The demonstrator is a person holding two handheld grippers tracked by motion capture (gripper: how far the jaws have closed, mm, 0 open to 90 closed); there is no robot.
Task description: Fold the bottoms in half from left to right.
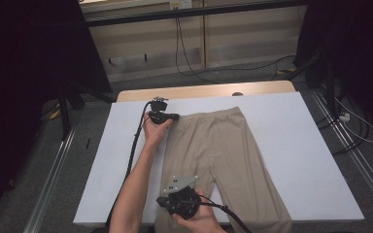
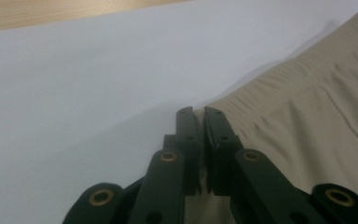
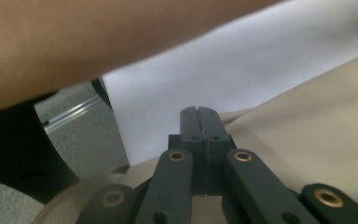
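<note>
Two grippers worked one pair of beige trousers (image 1: pixel 223 155), which lay flat on the white bench (image 1: pixel 291 145), waistband toward the far edge and legs running back to the near edge, where they hung over. My left gripper (image 1: pixel 175 117) sat at the waistband's left corner; in the left gripper view its jaws were pressed nearly together with the ribbed corner of the cloth (image 2: pixel 279 88) pinched between them. My right gripper (image 3: pixel 199 112) was at the left leg's outer edge near me, jaws pressed together on the hem's edge. My left forearm (image 3: pixel 98 42) crossed above it.
</note>
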